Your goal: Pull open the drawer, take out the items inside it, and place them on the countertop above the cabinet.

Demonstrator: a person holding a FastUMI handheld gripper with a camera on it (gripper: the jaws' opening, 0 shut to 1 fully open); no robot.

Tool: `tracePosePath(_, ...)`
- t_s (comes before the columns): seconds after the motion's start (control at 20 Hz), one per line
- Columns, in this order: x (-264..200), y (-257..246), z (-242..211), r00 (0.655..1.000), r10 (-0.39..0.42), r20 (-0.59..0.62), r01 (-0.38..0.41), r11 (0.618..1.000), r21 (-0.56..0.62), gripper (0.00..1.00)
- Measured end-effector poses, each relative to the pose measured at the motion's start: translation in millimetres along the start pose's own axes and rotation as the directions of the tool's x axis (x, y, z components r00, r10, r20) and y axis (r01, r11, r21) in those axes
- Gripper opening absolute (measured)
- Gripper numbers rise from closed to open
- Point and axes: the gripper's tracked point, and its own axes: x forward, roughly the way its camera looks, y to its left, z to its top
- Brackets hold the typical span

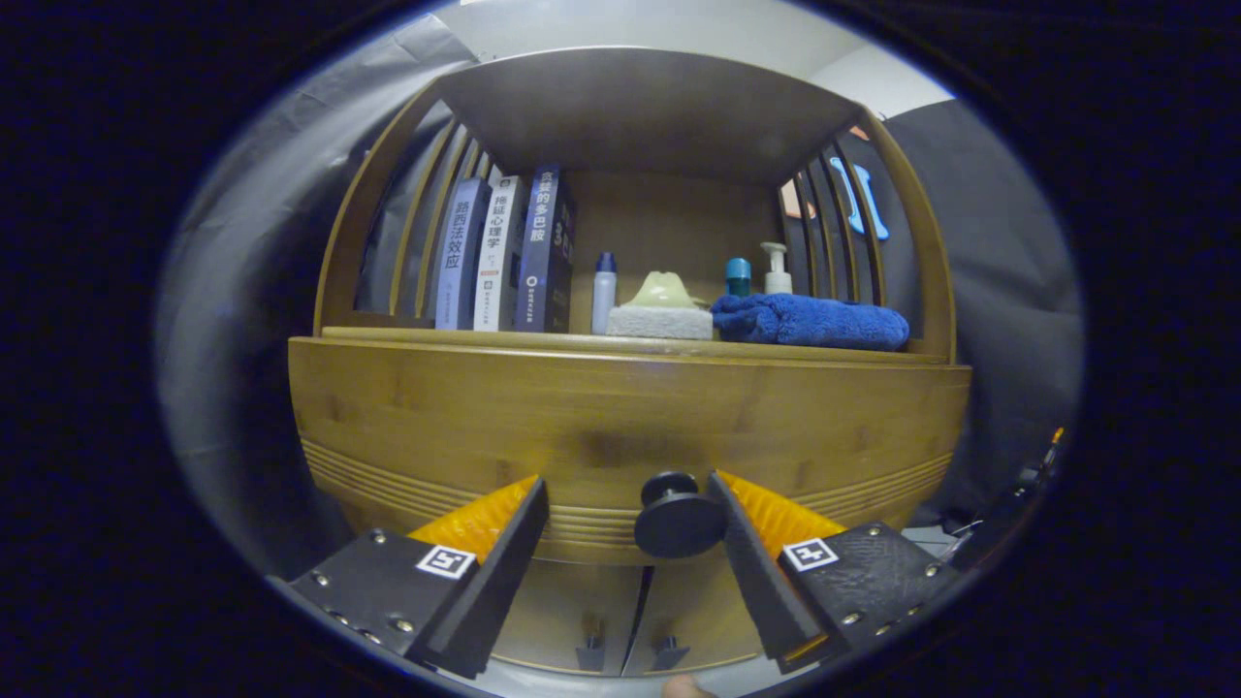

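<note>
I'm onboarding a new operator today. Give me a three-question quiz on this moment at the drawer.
1. True or false: the gripper is shut on the drawer knob.
2. What lies on the countertop beside the pump bottle? A) blue towel B) red mug C) spoon
3. Fill in: the three books stand on the countertop, ahead of the ____ finger.

Key
1. False: the fingers are spread, with the knob between them, close against the right finger.
2. A
3. left

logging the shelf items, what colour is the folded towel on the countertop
Deep blue, plain; the folded terry towel shows best in the gripper view, beyond the open gripper.
</note>
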Motion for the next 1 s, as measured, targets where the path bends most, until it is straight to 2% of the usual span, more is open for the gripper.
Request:
tracePosePath(0.55,11.9,1.2,1.2,0.999,0.003,-0.034,-0.003,1.000,0.017,1.00)
tracePosePath(0.7,9.7,0.0,-1.7,0.996,0.009,-0.087,-0.006,1.000,0.028,1.00)
tracePosePath(0.85,-2.0,-6.3,18.0,0.998,0.000,-0.067,0.004,0.998,0.065,1.00)
tracePosePath(1.0,-24.4,-12.6,36.2,0.999,0.002,-0.032,-0.002,1.000,0.013,1.00)
